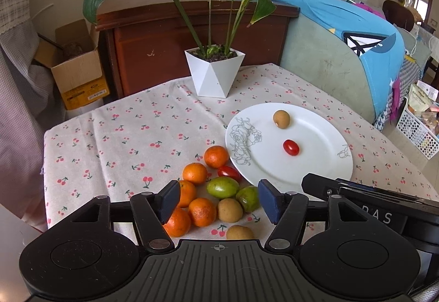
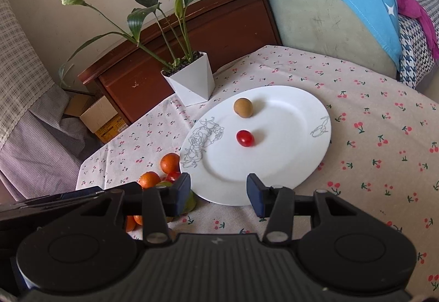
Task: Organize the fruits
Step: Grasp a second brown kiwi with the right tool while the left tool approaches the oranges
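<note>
We hold the left gripper half open and empty above the pile of orange, green and tan fruits. The right gripper, likewise parted and empty, hovers over the near rim of the white round plate, where a red cherry tomato and a tan round fruit lie apart, presumably to leave room.

A white round plate is showing grey line-drawn flowers. A cream tablecloth is carrying a red cherry print. Orange round tangerines are lying beside green oval fruits.
</note>
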Available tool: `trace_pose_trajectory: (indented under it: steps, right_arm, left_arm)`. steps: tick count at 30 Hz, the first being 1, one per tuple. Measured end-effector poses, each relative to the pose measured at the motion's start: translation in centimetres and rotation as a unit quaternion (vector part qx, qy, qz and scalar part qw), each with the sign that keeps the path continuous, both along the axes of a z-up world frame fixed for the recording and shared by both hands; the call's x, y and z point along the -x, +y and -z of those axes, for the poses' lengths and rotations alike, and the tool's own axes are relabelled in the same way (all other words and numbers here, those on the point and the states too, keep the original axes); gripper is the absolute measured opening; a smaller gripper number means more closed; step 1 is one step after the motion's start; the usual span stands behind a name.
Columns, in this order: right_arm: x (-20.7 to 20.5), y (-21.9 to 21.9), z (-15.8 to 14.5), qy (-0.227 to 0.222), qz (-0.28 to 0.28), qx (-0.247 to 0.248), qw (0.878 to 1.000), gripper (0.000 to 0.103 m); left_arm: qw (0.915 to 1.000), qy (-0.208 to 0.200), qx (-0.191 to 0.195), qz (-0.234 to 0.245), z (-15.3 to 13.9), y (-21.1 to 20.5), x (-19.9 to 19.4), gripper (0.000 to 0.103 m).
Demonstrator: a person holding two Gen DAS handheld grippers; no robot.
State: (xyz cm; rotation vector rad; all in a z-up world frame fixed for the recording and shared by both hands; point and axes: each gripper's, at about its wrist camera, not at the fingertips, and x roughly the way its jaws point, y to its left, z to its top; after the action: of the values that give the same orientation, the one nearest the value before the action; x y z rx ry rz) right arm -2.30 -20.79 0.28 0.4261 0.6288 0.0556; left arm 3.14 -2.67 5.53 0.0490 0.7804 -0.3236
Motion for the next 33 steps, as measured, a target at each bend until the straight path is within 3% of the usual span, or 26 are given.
trace_pose_trajectory:
  steps: [12, 25, 33]
  right_arm:
    - [1.3, 2.3, 0.9, 0.018, -0.048, 0.013, 0.999, 0.047]
    - [4.0, 3.4, 2.9, 0.045, -0.073, -0.004, 0.996, 0.046]
    - [3.3, 4.0, 3.5, 0.032, -0.081, -0.002, 0.996, 0.040]
  left_arm:
    - [0.9996, 0.000, 0.002, -0.030, 0.5, 2.6, 1.7, 0.063]
    - [0.9970, -0.007, -0.006, -0.076, 1.1, 6.3, 2.0, 0.062]
    - [0.9968, 0.002, -0.011, -0.079, 1.8, 7.5, 2.1, 0.059]
